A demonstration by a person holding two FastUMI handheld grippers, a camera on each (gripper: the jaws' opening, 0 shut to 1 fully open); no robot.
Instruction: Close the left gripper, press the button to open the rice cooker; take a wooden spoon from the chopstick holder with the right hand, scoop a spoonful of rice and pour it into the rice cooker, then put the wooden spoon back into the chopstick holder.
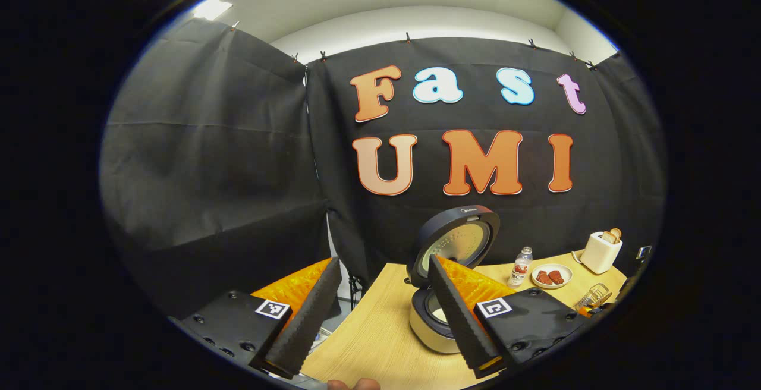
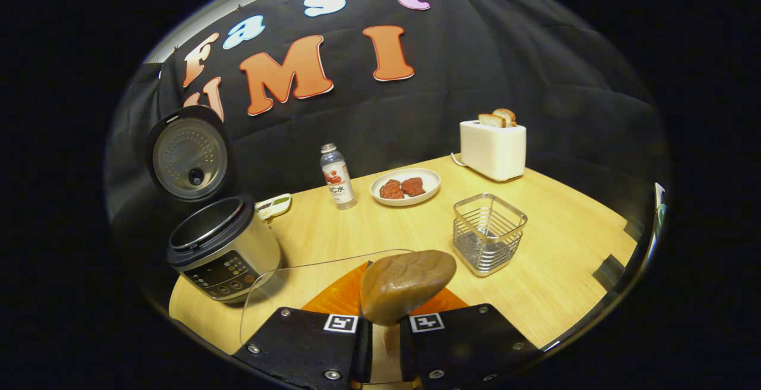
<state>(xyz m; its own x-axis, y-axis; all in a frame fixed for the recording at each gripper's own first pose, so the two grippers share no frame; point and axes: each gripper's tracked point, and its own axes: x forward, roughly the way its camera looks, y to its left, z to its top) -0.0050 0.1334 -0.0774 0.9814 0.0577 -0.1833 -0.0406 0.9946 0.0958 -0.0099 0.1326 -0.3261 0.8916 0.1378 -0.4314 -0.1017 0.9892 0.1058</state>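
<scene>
Rice cooker stands open at the worktop's left end, lid tipped back and inner pot exposed, so we judge the button press done. Our right gripper has its jaws pinched tight on the handle of the wooden spoon, whose bowl rises just in front of the camera above the rim of a clear glass container. We cannot tell whether the bowl carries rice.

The step in hand, as we read it, is scooping or carrying; next the spoon must travel left to the pot mouth and tip without spilling.

The wire chopstick holder waits empty just to the right. A bottle, a plate of meat and a toaster sit farther back, off the path. Our left gripper hangs with jaws spread near the cooker and could crowd the pour.
</scene>
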